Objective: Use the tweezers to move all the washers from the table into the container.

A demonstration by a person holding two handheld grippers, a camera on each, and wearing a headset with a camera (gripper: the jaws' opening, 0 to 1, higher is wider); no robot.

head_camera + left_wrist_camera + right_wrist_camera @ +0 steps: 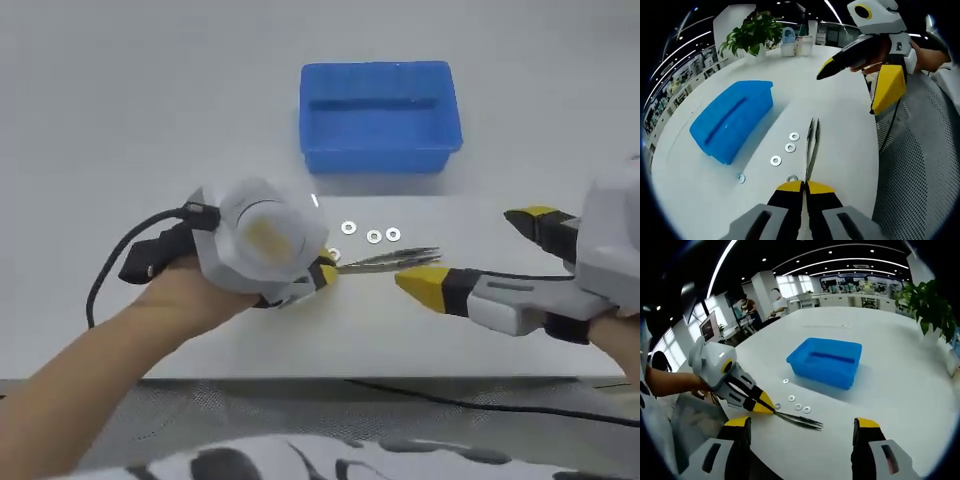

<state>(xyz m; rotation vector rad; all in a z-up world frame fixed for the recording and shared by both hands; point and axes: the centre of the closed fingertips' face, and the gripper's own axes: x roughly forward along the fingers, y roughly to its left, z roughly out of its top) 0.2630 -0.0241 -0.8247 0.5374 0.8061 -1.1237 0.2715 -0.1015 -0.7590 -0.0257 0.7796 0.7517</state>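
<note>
Thin steel tweezers lie almost flat over the white table, and my left gripper is shut on their handle end. Several small washers lie on the table just beyond the tweezers, between them and the blue container. In the left gripper view the tweezers point forward, with the washers to their left and the container further left. My right gripper stands open to the right of the tweezer tips, holding nothing. Its own view shows the tweezers between its jaws' line and the left gripper.
The table's front edge runs close behind both grippers, with a black cable trailing from the left one. A potted plant and small jars stand at the table's far end. People stand at the back of the room.
</note>
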